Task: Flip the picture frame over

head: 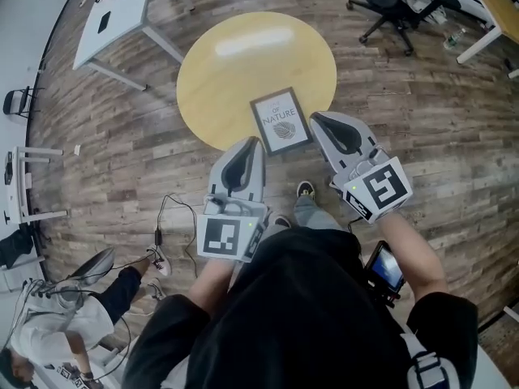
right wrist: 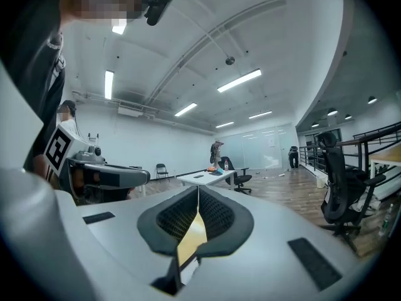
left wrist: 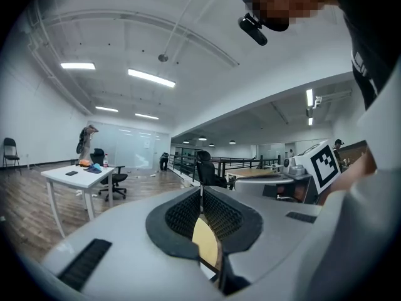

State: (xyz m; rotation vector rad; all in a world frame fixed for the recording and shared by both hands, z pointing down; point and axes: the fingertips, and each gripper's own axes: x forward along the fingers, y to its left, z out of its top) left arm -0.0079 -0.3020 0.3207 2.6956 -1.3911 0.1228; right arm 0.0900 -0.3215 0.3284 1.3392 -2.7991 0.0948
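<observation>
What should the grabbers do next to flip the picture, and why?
Probably open the right gripper beside the picture frame. The frame lies face up on the table, untouched; that gripper and the left gripper are shut, so neither can pinch an edge yet.

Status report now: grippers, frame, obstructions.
Both shut, empty: left gripper, right gripper, flanking picture frame. Frame flat, print up, on round table. Nothing blocking.

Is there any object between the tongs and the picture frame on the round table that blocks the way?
Nothing visible stands in the way. The picture frame lies face up at the near edge of the round table, alone on it. The left tongs are close to its near left corner and the right tongs close to its right edge, both shut.
</observation>
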